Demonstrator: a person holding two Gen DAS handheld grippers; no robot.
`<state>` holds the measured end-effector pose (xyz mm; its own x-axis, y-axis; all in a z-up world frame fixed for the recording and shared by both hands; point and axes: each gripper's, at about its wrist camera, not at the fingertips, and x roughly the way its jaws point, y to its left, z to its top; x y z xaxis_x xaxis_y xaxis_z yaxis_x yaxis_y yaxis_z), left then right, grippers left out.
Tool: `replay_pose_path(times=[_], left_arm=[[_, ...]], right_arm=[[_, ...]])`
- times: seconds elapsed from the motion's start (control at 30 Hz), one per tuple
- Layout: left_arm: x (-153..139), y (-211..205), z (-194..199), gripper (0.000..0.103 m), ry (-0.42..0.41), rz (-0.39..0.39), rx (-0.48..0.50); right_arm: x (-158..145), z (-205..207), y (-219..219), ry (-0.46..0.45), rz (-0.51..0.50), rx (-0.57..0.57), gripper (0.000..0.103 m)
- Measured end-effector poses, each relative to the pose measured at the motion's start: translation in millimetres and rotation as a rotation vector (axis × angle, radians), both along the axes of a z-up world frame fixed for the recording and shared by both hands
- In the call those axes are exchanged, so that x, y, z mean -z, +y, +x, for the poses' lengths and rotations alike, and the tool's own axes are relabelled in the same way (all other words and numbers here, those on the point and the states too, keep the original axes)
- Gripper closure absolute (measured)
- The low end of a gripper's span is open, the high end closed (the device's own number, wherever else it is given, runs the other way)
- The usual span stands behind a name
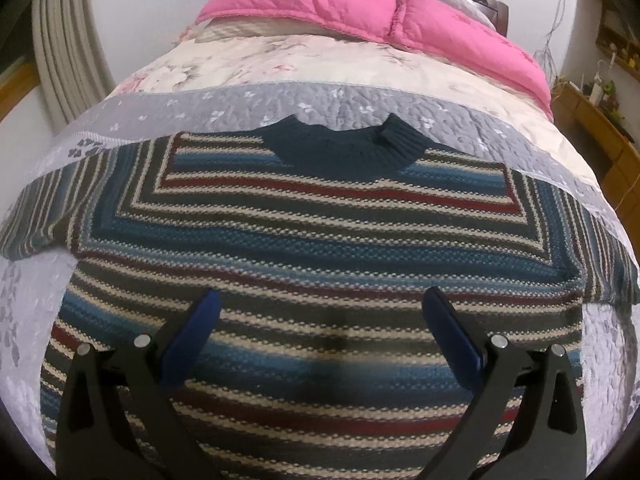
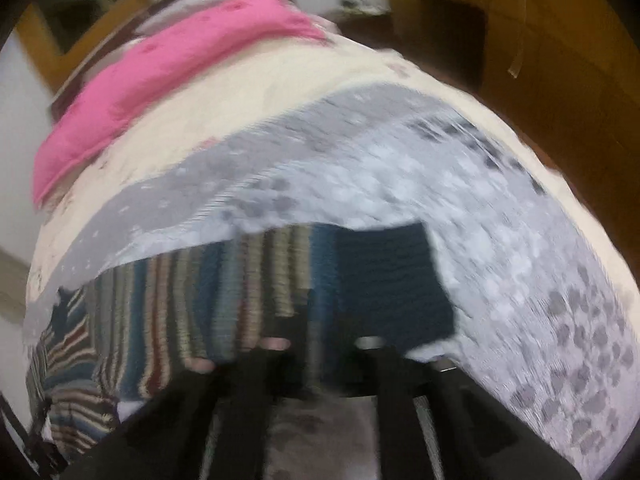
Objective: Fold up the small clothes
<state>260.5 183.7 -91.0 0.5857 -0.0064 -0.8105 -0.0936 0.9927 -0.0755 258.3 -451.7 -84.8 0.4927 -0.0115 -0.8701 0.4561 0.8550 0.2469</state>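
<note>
Striped knitted sweater in teal, cream, dark red and grey with a dark teal ribbed collar [image 1: 320, 248] spread flat, front up, on the grey-and-white quilted floral bedspread [image 1: 224, 100] of the bed; collar pointing away toward the pink puffy duvet [image 1: 360, 12] bunched at the head of the bed; sleeves stretched out to either side of the sweater body, the one to the right ending in a dark teal ribbed cuff [image 2: 392, 276] lying flat on the bedspread.

Left gripper [image 1: 320, 304] poised over the lower middle of the sweater, jaws spread wide and holding nothing, blue pads [image 1: 444, 320] clear of the knit. Right gripper [image 2: 324, 344] low over that right sleeve, close to the cuff; picture heavily blurred, so cannot tell how its jaws stand or whether any knit is caught.

Judged as the very start of folding: garment laid out, no fold made yet; first step in hand looks to be taking the right sleeve. Next move probably calls for pinching the sleeve near the cuff, lifting just enough to clear the bedspread, and carrying it inward across the sweater chest while the body stays flat; left jaws free to pin the body or take the opposite sleeve. Thick knit likely to drag and bunch if pulled rather than lifted.
</note>
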Motion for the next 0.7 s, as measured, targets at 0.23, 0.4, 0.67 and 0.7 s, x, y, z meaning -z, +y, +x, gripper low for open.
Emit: replay_pose_path(times=[0.23, 0.4, 0.67, 0.7], left_arm=[[7.0, 3.2, -5.1, 0.003, 0.01, 0.027, 0.012], [11.4, 2.1, -6.7, 0.003, 0.026, 0.016, 0.014], [4.8, -0.4, -15.9, 0.003, 0.008, 0.021, 0.033], [3.4, 0.8, -16.8, 0.003, 0.006, 0.019, 0.032]], right_arm=[[45.5, -18.7, -45.7, 0.05, 0.104, 0.105, 0.025], [53.0, -16.0, -34.2, 0.017, 0.097, 0.072, 0.055], [11.7, -25.0, -28.2, -0.14, 0.135, 0.072, 0.095], [2.1, -26.6, -23.8, -0.162, 0.129, 0.061, 0.095]])
